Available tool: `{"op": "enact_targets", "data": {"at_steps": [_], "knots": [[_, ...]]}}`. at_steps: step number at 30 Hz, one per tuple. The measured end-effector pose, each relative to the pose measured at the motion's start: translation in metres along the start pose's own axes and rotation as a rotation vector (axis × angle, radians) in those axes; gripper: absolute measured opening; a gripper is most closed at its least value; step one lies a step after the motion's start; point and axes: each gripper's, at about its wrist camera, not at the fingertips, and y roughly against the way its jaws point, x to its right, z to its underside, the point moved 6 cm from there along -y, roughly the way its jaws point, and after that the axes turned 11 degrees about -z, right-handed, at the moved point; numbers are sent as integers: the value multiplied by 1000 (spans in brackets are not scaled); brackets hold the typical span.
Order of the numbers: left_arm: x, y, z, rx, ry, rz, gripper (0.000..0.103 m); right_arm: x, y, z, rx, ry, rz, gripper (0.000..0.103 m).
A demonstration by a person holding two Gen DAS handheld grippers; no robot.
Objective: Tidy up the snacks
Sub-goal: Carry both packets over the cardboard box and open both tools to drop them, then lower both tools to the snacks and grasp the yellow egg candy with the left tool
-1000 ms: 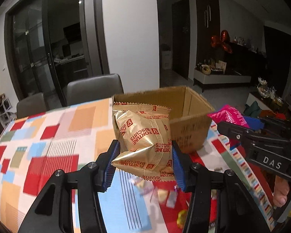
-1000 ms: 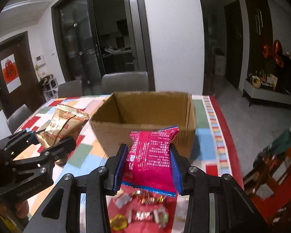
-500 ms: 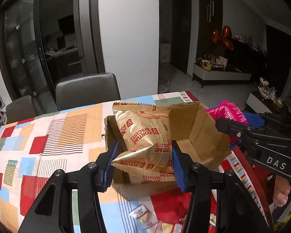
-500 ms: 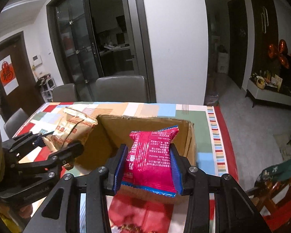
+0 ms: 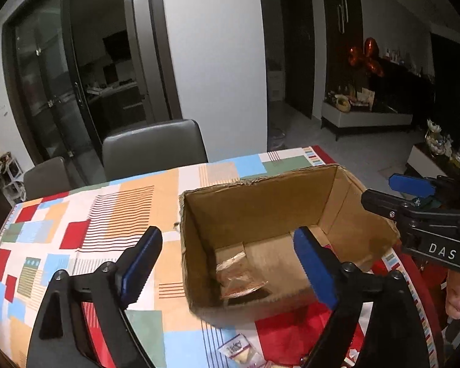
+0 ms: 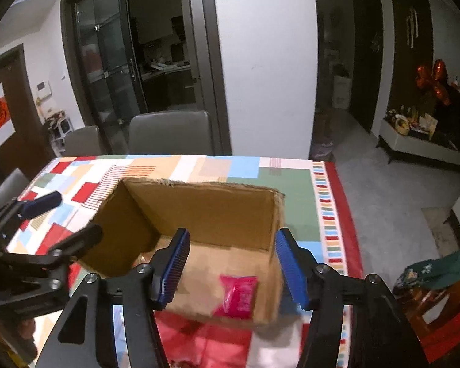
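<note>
An open cardboard box (image 5: 260, 202) (image 6: 205, 205) stands on the patchwork tablecloth. A gold biscuit packet (image 5: 236, 279) lies on the box floor near its left wall. A pink snack packet (image 6: 239, 294) lies in the box near its right front corner. My left gripper (image 5: 227, 270) is open and empty above the box's left front. My right gripper (image 6: 231, 270) is open and empty above the box's front; it also shows at the right in the left wrist view (image 5: 414, 196).
Small wrapped candies (image 5: 239, 349) lie on the tablecloth (image 5: 86, 214) in front of the box. Grey chairs (image 5: 153, 150) stand at the far table edge. The table's right edge (image 6: 349, 214) drops to the floor.
Both grippers moved over the box and opened. The gold packet and the pink packet dropped out of them into the box.
</note>
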Motion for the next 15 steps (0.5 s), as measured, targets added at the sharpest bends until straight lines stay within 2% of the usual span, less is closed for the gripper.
{"op": "enact_targets", "data": {"at_steps": [4, 7, 15], "knots": [[1, 29, 12, 49, 9, -1, 92, -6, 19, 11, 14, 29, 16, 60], [-1, 48, 23, 64, 27, 17, 92, -11, 35, 23, 23, 13, -10, 60], [0, 91, 58, 72, 42, 59, 92, -22, 80, 65, 61, -9, -37, 60]]}}
